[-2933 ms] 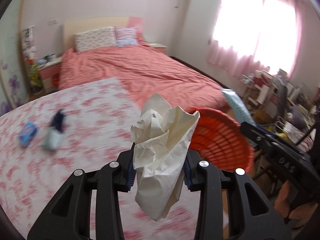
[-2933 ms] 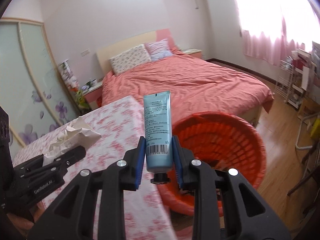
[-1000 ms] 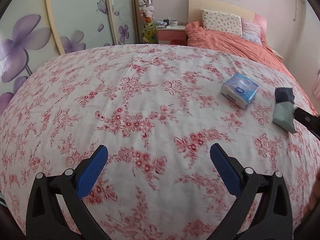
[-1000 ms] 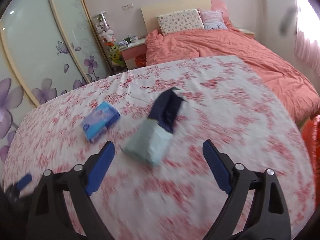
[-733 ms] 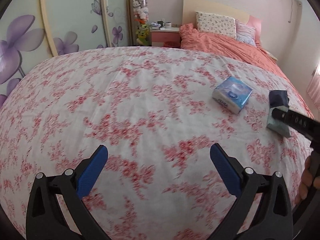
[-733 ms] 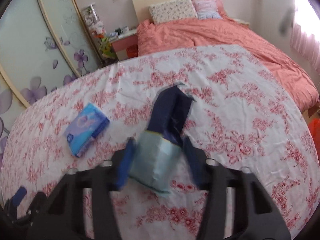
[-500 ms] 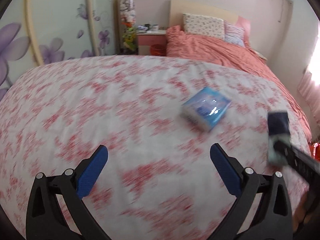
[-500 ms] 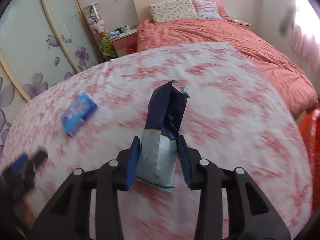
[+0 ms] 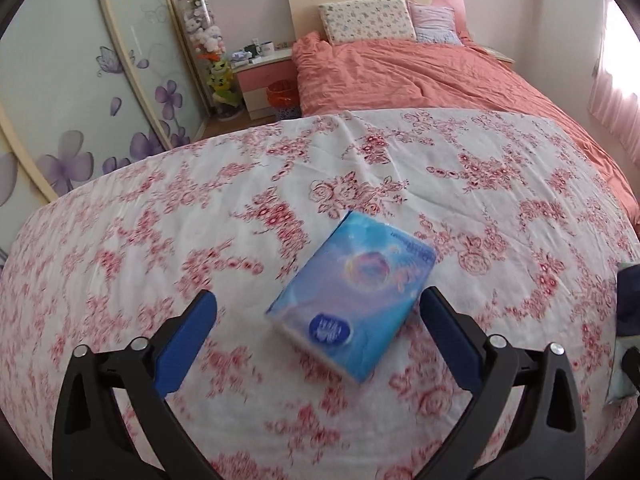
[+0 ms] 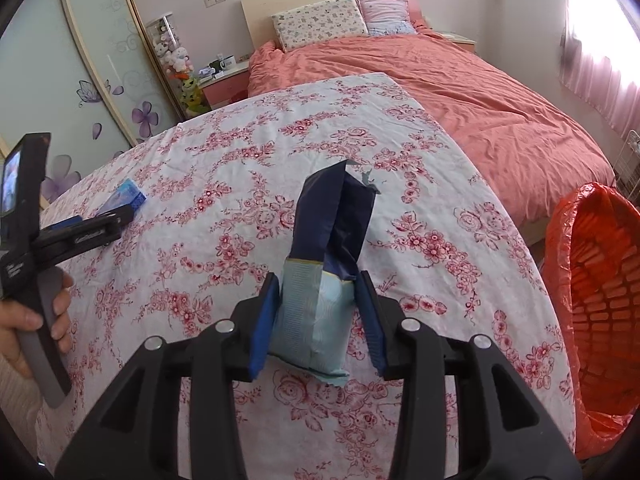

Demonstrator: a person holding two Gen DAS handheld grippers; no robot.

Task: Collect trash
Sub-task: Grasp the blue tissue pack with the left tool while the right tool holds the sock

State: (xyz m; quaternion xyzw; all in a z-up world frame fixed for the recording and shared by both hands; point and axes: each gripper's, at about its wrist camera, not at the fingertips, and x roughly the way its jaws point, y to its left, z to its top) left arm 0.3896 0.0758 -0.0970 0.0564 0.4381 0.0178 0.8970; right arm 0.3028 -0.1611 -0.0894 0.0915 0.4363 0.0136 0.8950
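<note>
A blue tissue pack lies flat on the flowered tablecloth. My left gripper straddles it with the jaws wide and closing; the blue pads do not touch it. In the right wrist view that pack shows just beyond the left gripper, which a hand holds. My right gripper is shut on a snack bag with a torn dark blue top and a pale teal lower half. Its pads press the teal part. The bag also peeks in at the right edge of the left wrist view.
An orange basket lined with an orange bag stands off the table's right edge. Beyond the table is a bed with a salmon cover. A nightstand and sliding doors with flower prints are at the back left.
The left gripper has swung right across the table, and the tissue pack now lies between its jaws. The right gripper closed on the snack bag and holds it nearer the basket.
</note>
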